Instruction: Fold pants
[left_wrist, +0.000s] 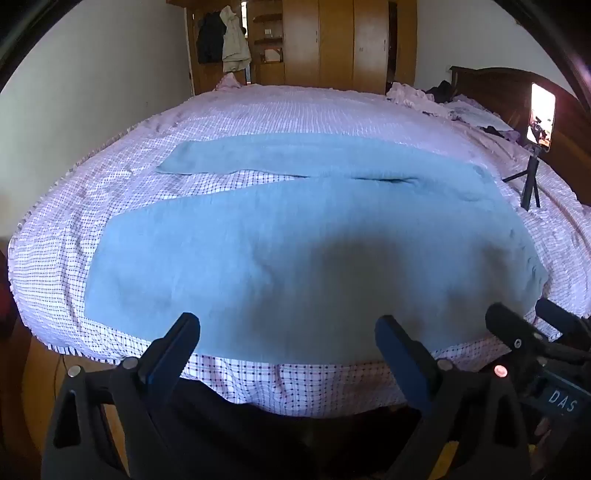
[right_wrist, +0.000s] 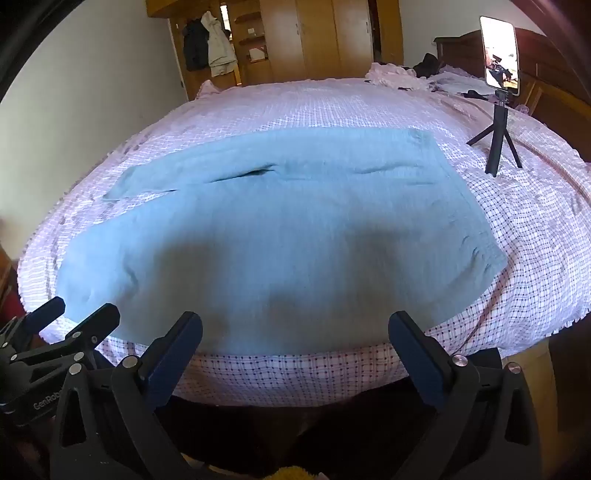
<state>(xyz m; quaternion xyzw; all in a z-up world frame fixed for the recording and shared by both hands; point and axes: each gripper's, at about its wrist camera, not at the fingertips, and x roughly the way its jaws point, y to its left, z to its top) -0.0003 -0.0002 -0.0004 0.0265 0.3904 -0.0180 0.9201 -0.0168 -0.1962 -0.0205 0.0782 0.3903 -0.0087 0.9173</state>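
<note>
Both grippers, left (left_wrist: 288, 332) and right (right_wrist: 295, 328), hovering wide open near the bed (left_wrist: 258, 380) edge. Light blue pants (left_wrist: 295, 251) lying flat, untouched.

Open bedspread (right_wrist: 314, 107) beyond pants (right_wrist: 280, 229); phone tripod (right_wrist: 496, 138) far right

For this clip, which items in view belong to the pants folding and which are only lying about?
Part of the job:
- blue pants, spread flat on the bed
- left gripper, jaws open
- right gripper, jaws open

Lying about:
- phone on tripod
- crumpled clothes at the far end
- hanging jackets
- wardrobe
</note>
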